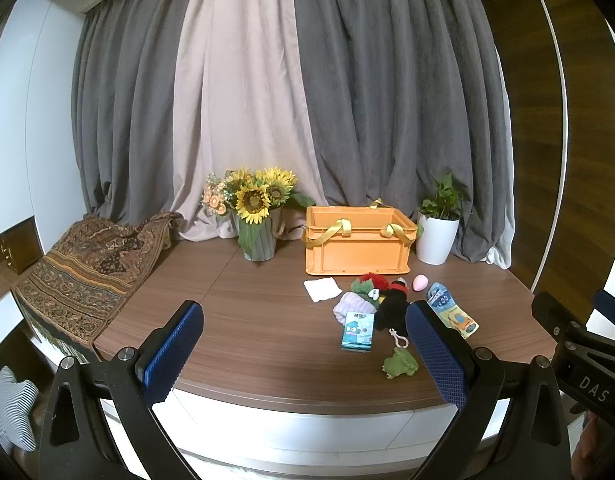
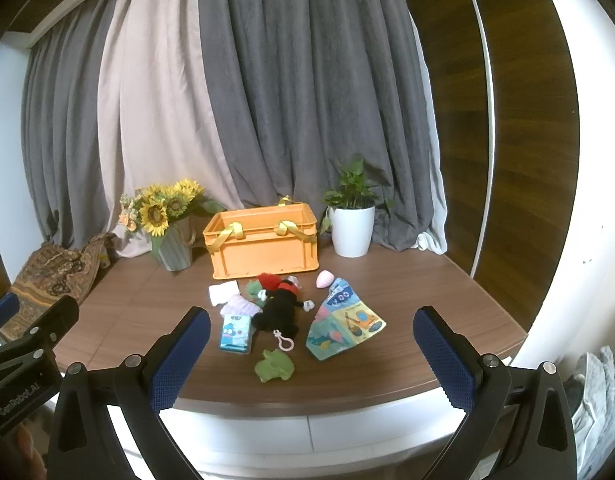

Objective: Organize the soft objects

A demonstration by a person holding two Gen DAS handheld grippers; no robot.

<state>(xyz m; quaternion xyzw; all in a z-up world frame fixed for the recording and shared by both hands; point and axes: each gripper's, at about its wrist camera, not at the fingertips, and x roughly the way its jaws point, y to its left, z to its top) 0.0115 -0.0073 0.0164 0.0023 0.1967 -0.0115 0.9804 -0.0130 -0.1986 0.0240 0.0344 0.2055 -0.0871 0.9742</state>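
Counting: one orange crate, one black plush, one cloth book; both hand-held grippers spread apart, empty.

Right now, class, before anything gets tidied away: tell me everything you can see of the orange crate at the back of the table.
The orange crate is a rectangular, open-topped box that looks like rigid moulded plastic, with ribbed walls and a thick rim. Yellow ribbon handles loop over its rim and hang down its front wall. It stands upright on the brown wooden table, between the sunflower vase and the white plant pot, in front of the curtains. Its inside is hidden. The soft things lie before it, apparently apart.
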